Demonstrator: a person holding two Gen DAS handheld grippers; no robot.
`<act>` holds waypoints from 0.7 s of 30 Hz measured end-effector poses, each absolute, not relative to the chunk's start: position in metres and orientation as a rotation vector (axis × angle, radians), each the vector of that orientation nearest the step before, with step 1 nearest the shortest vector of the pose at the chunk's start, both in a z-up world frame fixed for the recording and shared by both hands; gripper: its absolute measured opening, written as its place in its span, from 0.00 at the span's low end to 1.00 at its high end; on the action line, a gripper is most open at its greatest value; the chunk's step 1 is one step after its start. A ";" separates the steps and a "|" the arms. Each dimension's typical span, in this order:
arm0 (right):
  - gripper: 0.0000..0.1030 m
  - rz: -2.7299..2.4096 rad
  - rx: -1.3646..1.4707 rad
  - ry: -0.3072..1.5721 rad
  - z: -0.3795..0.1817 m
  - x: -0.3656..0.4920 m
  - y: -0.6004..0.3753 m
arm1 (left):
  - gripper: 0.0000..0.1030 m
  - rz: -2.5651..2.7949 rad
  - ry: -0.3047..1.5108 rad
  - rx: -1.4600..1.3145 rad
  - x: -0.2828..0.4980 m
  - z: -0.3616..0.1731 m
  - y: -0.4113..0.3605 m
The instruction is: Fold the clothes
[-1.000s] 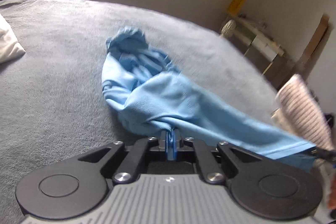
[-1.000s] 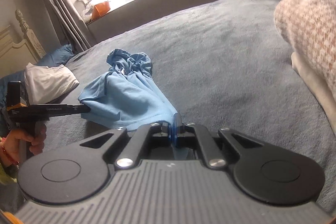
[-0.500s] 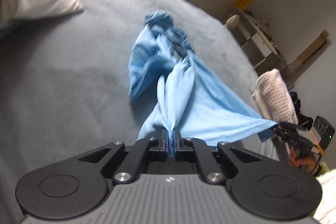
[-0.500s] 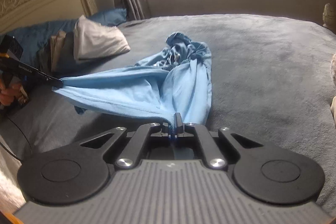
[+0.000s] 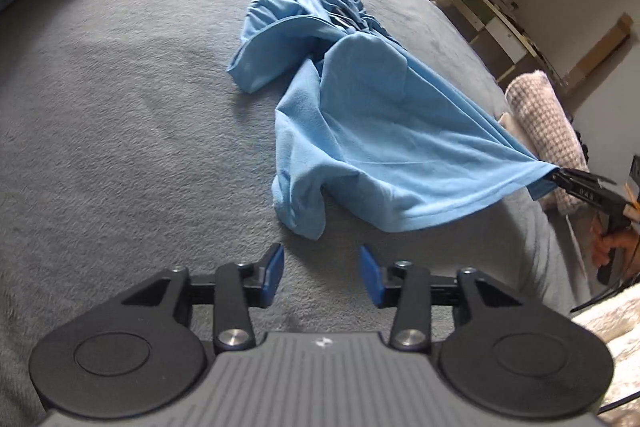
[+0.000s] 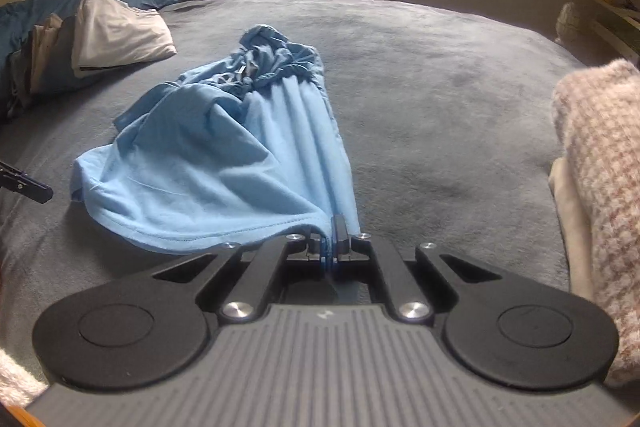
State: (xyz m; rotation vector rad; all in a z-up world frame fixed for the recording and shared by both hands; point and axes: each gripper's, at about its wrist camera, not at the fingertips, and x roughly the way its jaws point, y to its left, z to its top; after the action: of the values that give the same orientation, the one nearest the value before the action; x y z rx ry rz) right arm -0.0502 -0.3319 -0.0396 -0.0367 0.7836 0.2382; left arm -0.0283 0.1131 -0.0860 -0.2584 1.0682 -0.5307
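- Grey bedding (image 5: 120, 115) covers the bed across both views, and the blue shirt (image 5: 360, 131) is seen lying on it in a bunched, only partly spread heap, near the middle of the bed.
- A change is noted at the shirt's near left corner: half a second ago it was pinched in the left tool (image 5: 322, 273), and now it is dropped onto the bedding just ahead of that tool's fingers.
- The left tool's jaws have just been opening; they are seen parted about halfway, with nothing between them but bare bedding.
- The right tool (image 6: 330, 253) is seen clamped on the hem at the shirt's other corner, with the cloth drawn taut from it toward the bunched collar end.
- It is judged that one corner has been laid down and the spreading is only begun; no fold is yet made, and a fresh grasp by the left tool is likely called for.
- A white pillow (image 6: 116, 35) and a knitted garment (image 6: 596, 187) are seen at the bed's edges, well apart from the shirt.
- The sleeves and collar are hidden in the crumpled far end, so front and back cannot be told.
- The right hand (image 5: 612, 243) is cut off at the left view's edge.
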 end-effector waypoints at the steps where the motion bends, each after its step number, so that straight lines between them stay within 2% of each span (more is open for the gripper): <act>1: 0.02 0.217 -0.039 0.805 -0.044 -0.048 -0.335 | 0.44 -0.532 1.064 -0.237 -0.027 -0.087 0.109; 5: 0.06 0.166 -0.094 0.851 -0.055 -0.051 -0.335 | 0.50 -0.537 1.039 -0.141 -0.026 -0.092 0.094; 7: 0.11 0.159 -0.115 0.851 -0.056 -0.056 -0.334 | 0.50 -0.523 1.026 -0.100 -0.026 -0.095 0.088; 9: 0.21 0.144 -0.135 0.841 -0.053 -0.061 -0.334 | 0.50 -0.508 1.009 -0.060 -0.026 -0.097 0.082; 13: 0.26 0.095 -0.141 0.804 -0.045 -0.068 -0.338 | 0.48 -0.485 0.976 -0.006 -0.025 -0.100 0.074; 14: 0.26 0.088 -0.137 0.789 -0.041 -0.069 -0.339 | 0.45 -0.478 0.971 0.000 -0.024 -0.101 0.072; 16: 0.26 0.113 -0.138 0.750 -0.034 -0.072 -0.335 | 0.32 -0.457 0.968 -0.008 -0.021 -0.101 0.073; 17: 0.27 0.140 -0.139 0.732 -0.030 -0.073 -0.330 | 0.18 -0.444 0.969 -0.020 -0.020 -0.101 0.075; 18: 0.29 0.176 -0.143 0.717 -0.027 -0.073 -0.324 | 0.09 -0.431 0.971 -0.034 -0.018 -0.101 0.077; 21: 0.33 0.278 -0.155 0.680 -0.020 -0.067 -0.300 | 0.06 -0.423 0.948 -0.088 -0.016 -0.094 0.088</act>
State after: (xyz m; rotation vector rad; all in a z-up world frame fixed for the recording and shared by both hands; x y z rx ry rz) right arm -0.0667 -0.3001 -0.0200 -0.1552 0.6796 0.2779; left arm -0.0155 0.0883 -0.0935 -0.0885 0.9485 -0.4227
